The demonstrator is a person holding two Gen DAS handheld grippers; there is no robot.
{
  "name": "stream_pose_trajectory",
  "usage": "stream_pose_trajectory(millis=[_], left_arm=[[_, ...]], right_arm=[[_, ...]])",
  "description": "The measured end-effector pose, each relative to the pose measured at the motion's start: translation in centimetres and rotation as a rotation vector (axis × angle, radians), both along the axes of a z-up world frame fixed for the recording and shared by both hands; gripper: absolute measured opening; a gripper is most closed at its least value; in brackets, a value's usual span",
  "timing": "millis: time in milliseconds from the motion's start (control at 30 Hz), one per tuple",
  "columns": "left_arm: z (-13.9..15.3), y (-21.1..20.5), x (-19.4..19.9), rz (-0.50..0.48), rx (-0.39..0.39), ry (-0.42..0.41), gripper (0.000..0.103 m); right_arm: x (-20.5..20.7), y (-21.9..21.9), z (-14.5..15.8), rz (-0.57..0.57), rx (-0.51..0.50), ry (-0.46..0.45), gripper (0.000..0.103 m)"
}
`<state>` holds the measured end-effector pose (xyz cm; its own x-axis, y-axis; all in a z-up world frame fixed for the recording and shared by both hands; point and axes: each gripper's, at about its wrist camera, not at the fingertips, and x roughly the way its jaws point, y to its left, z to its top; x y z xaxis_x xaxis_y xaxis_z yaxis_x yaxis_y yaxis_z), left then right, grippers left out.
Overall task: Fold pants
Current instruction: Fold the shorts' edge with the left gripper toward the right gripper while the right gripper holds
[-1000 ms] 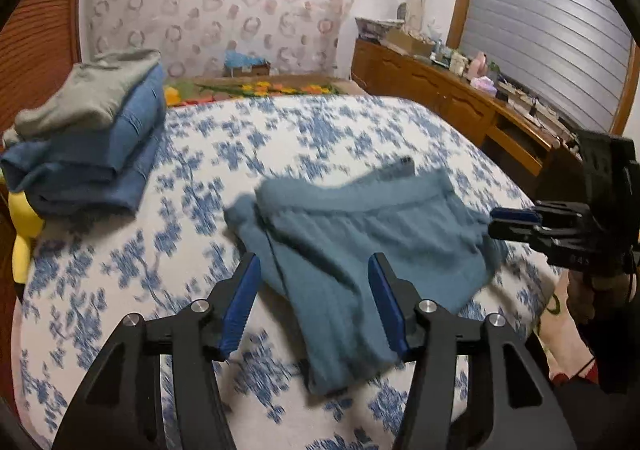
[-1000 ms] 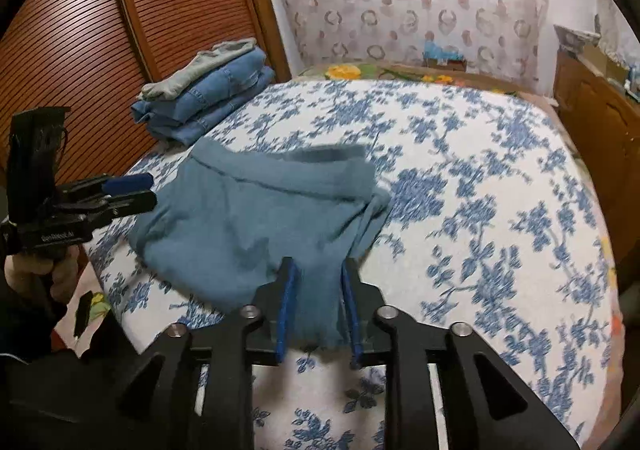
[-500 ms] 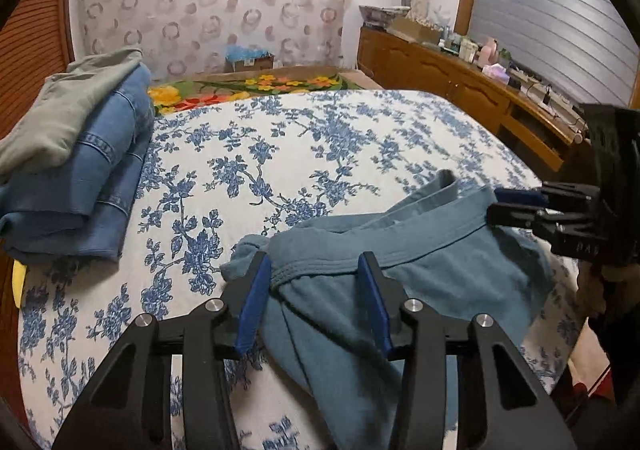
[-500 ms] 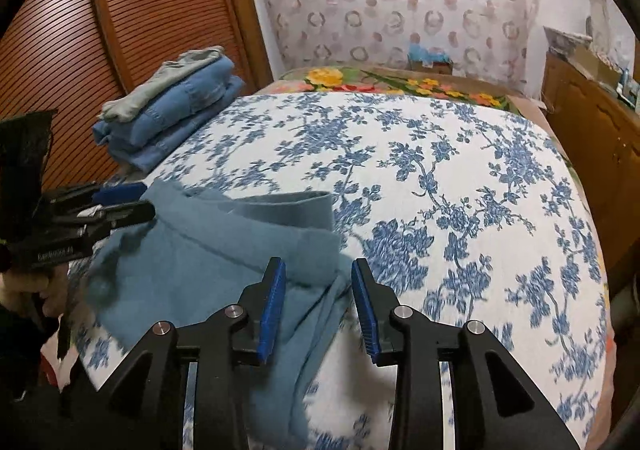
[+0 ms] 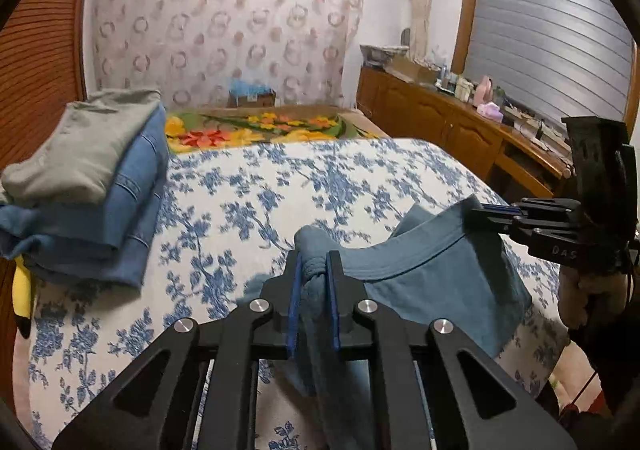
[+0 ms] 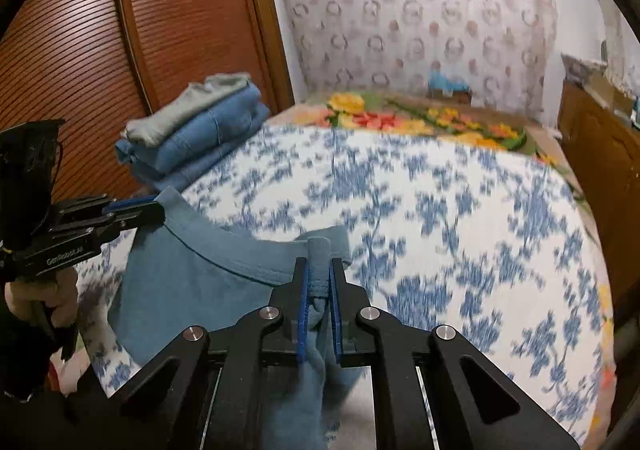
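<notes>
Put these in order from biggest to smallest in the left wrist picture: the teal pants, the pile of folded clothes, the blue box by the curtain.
1. Pile of folded clothes
2. Teal pants, close behind it, and partly hidden, so unsure
3. Blue box, tiny, though it sits far from the camera

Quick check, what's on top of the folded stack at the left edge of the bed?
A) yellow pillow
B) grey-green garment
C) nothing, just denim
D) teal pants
B: a folded grey-green garment lies on top of the blue denim, while the teal pants are pinched in both grippers.
</notes>
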<state>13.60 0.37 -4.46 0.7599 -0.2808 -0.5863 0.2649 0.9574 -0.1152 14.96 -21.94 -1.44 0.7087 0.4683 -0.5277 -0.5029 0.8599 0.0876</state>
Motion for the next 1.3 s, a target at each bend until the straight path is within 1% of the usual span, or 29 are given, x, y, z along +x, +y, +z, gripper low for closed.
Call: stream_pose_trajectory(millis=[67,100,200,333,533,633,867,967,1067,1133,1167,1200,1267,1300], left_arm=[[-0.3,0.2,0.4,0.016,0.016,0.010,0.013],[-0.7,0.3,0.8,0.026,0.021,0.027,0.013],[-2.0,0.8,1.6,0.039,0.018,0.077,0.015],[-2.9,0.8,1.8,0.046,0.043,0.097,0.016],[-2.8,0.4,1.7,0.047,0.064,0.101,0.019],[-2.6,0.1,1.5,0.048,0.080,0.097,0.021],[-2.0,-0.3,0.7,0.039,0.094,0.085,0.028],[-1.8,-0.6,0.3,0.032,0.097,0.080,0.037],[-1.7,-0.7,-0.1,0.020,0.092,0.074,0.056],[-1.8,-0.9,-0.3,0.009,0.089,0.079,0.065],[-1.9,-1.0,-0.2,0.001,0.089,0.085,0.075],[-2.1,-1.1,-0.2,-0.006,0.090,0.088,0.079],[-2.6,-1.2,-0.1,-0.006,0.100,0.100,0.079],[-2.9,-1.1,0.1,-0.002,0.103,0.110,0.079]], right_arm=[[0.1,0.4,0.0,-0.008,-0.010,-0.017,0.009],[0.3,0.6,-0.2,-0.007,-0.015,-0.016,0.009],[1.9,1.1,-1.8,-0.022,-0.041,0.026,0.009],[3.2,1.8,-3.0,-0.033,-0.072,0.063,0.009],[3.6,1.9,-2.9,-0.035,-0.066,0.079,0.010],[3.7,1.8,-2.9,-0.040,-0.065,0.086,0.013],[3.5,1.6,-3.0,-0.042,-0.061,0.092,0.014],[3.6,1.7,-3.1,-0.042,-0.062,0.093,0.014],[3.6,1.6,-3.2,-0.045,-0.059,0.096,0.015],[3.7,1.5,-3.2,-0.047,-0.056,0.100,0.016],[3.6,1.5,-3.2,-0.050,-0.057,0.099,0.019],[3.6,1.4,-3.1,-0.055,-0.057,0.100,0.020],[3.4,1.0,-2.8,-0.065,-0.045,0.101,0.027],[3.1,0.7,-2.6,-0.067,-0.033,0.099,0.029]])
